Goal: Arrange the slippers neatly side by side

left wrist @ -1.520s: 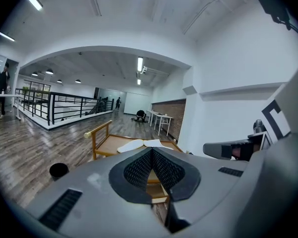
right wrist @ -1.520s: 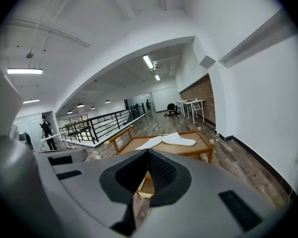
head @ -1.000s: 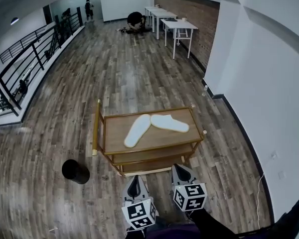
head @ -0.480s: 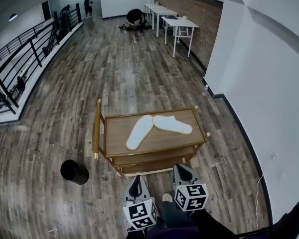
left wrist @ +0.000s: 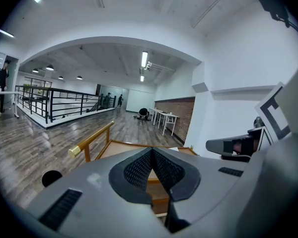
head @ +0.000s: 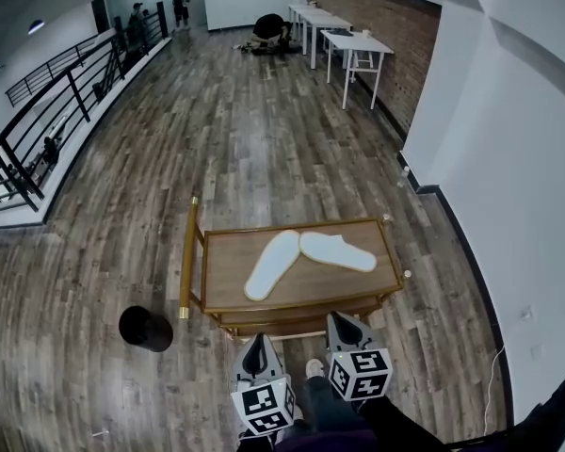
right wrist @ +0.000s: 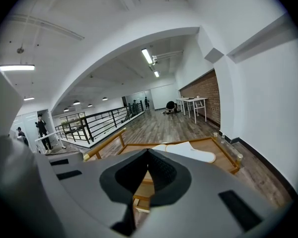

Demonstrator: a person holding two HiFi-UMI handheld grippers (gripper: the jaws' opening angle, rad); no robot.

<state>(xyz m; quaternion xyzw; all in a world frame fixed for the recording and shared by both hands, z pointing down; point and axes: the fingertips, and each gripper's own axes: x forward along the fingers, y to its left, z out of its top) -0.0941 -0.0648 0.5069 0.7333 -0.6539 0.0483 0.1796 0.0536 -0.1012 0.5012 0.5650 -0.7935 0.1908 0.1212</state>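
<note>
On a cart (head: 224,260) over plank floor (head: 245,130), slippers (head: 272,264) (head: 337,251) lie angled; left gripper (head: 257,345), right gripper (head: 344,325) jaws closed.

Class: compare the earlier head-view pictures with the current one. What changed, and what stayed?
The view has closed in on the wooden cart, which sits lower in frame. Nothing was taken or released. The two white slippers still lie in a V on it; left gripper and right gripper stay shut, empty.
</note>
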